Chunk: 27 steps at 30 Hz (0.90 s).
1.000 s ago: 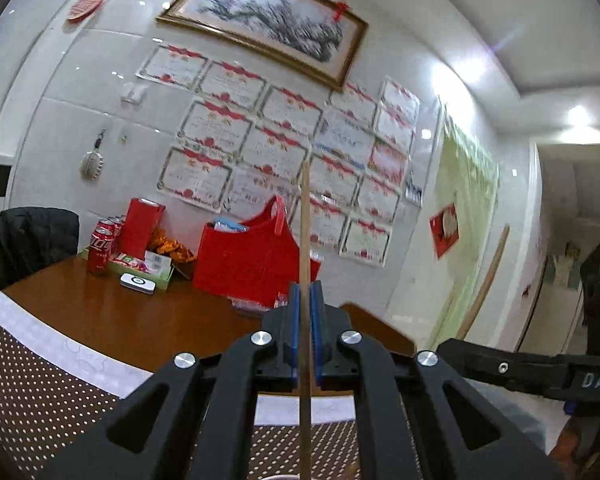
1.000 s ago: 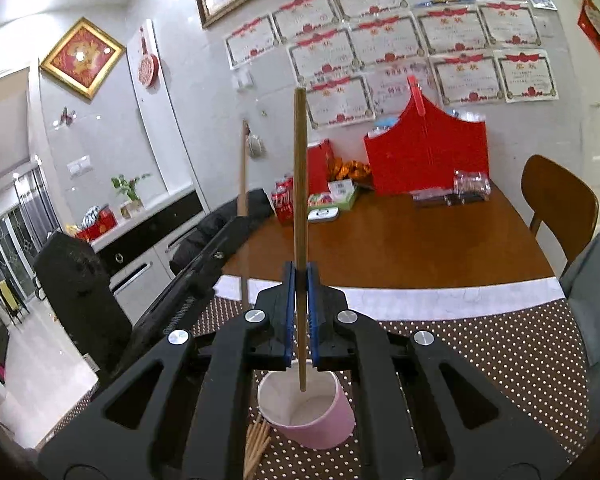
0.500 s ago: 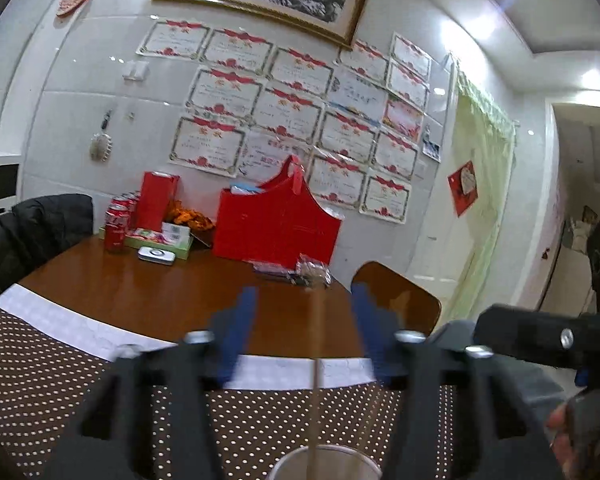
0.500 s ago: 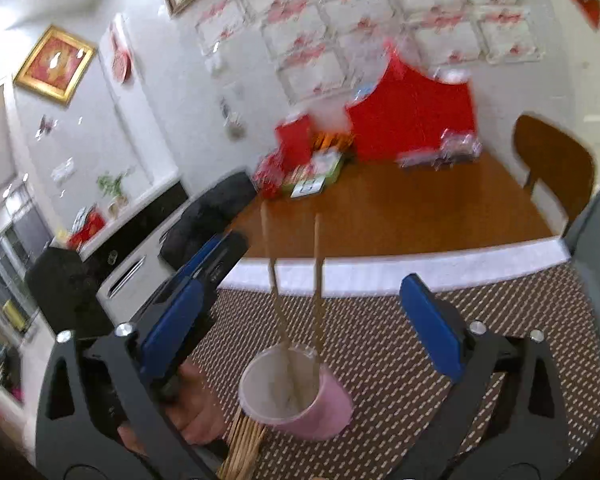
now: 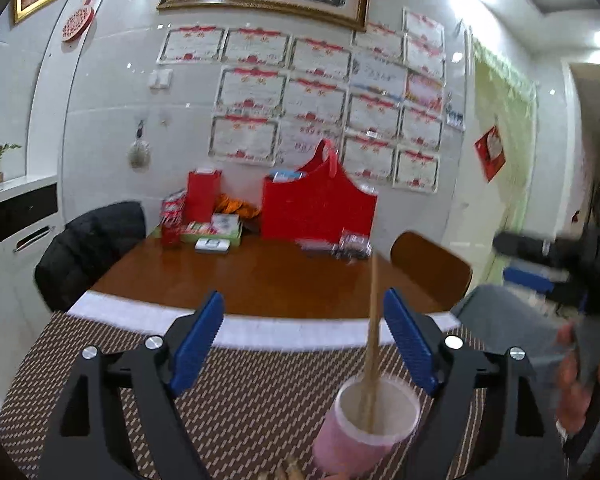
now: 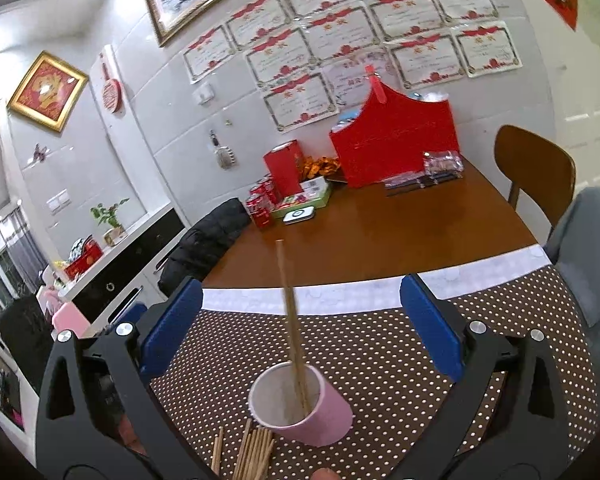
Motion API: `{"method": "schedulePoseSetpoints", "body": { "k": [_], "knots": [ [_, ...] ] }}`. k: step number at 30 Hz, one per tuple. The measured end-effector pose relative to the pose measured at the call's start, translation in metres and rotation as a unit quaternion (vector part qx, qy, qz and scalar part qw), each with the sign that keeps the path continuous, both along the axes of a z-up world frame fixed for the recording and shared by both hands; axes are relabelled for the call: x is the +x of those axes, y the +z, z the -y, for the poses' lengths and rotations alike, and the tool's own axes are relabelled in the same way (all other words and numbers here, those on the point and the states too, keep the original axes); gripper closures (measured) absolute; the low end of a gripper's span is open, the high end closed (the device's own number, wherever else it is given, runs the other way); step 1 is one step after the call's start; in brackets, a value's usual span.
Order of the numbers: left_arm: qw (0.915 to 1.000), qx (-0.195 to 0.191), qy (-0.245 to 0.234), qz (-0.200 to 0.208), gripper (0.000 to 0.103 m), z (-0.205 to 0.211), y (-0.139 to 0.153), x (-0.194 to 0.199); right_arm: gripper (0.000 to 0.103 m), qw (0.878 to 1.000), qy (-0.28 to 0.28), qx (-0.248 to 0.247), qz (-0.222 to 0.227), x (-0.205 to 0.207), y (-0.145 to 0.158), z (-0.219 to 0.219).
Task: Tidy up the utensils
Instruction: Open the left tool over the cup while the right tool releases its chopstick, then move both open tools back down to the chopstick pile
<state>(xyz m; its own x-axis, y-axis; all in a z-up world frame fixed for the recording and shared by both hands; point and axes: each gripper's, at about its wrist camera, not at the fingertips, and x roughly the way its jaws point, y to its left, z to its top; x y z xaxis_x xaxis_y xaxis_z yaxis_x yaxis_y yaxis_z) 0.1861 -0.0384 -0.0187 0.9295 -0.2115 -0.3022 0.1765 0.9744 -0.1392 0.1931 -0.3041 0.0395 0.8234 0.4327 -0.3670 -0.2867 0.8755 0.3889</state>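
Observation:
A pink cup (image 6: 300, 410) stands on the brown dotted mat (image 6: 380, 344), with wooden chopsticks (image 6: 292, 320) standing in it. The cup (image 5: 364, 428) and the chopsticks (image 5: 372, 340) also show in the left wrist view. More chopsticks (image 6: 252, 452) lie loose on the mat in front of the cup. My right gripper (image 6: 300, 320) is open and empty above the cup. My left gripper (image 5: 304, 340) is open and empty, with the cup near its right finger. The right gripper's body (image 5: 556, 252) shows at the far right of the left wrist view.
A brown wooden table (image 6: 380, 232) lies beyond the mat, with a red bag (image 6: 396, 144), red cans (image 6: 260, 204), a red box (image 6: 284, 168) and packets at the wall. A wooden chair (image 6: 536, 168) stands right, a black jacket (image 6: 208, 236) on a chair left.
Both grippers were shut on an upright chopstick each over the cup. They opened and let go; the chopsticks now stand in the cup. Both grippers have drawn back.

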Motion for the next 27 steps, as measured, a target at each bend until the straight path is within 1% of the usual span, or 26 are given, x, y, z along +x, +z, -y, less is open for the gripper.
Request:
{"method": "schedulePoseSetpoints", "body": {
  "k": [3,5,7,10,12,14,17,19,21,25,27],
  "knots": [
    [0.9995,0.020,0.010,-0.021,0.022,-0.009,-0.013,-0.015,0.006,1.000,0.011,-0.016,0.009,-0.010,0.007,-0.014],
    [0.9984,0.032,0.018,-0.042,0.022,-0.017,-0.025,-0.026,0.006,0.999,0.018,-0.027,0.016,-0.017,0.013,-0.023],
    [0.9971,0.040,0.019,-0.062,0.022,-0.025,-0.033,-0.036,0.006,0.999,0.021,-0.030,0.029,-0.030,0.020,-0.030],
    [0.9949,0.055,0.024,-0.081,0.022,-0.035,-0.044,-0.047,0.006,0.999,0.026,-0.034,0.031,-0.047,0.023,-0.037],
    [0.9935,0.057,0.029,-0.094,0.022,-0.044,-0.050,-0.053,0.006,0.997,0.027,-0.064,0.027,-0.058,0.024,-0.044],
    [0.9930,0.051,0.031,-0.102,0.022,-0.052,-0.053,-0.056,0.006,0.996,0.025,-0.082,0.023,-0.068,0.022,-0.048],
    [0.9915,0.043,0.032,-0.118,0.022,-0.060,-0.059,-0.061,0.006,0.995,0.029,-0.091,0.012,-0.085,0.011,-0.047],
    [0.9895,0.046,0.033,-0.133,0.022,-0.065,-0.066,-0.066,0.006,0.995,0.024,-0.098,0.000,-0.097,0.000,-0.044],
    [0.9877,0.049,0.033,-0.145,0.022,-0.066,-0.071,-0.071,0.006,0.995,0.018,-0.094,-0.012,-0.105,-0.013,-0.039],
    [0.9819,0.059,0.029,-0.178,0.022,-0.067,-0.089,-0.079,0.006,0.996,0.020,-0.075,-0.047,-0.115,-0.053,-0.029],
    [0.9773,0.071,0.025,-0.198,0.022,-0.064,-0.101,-0.082,0.006,0.996,0.025,-0.057,-0.059,-0.115,-0.073,-0.022]
  ]
}}
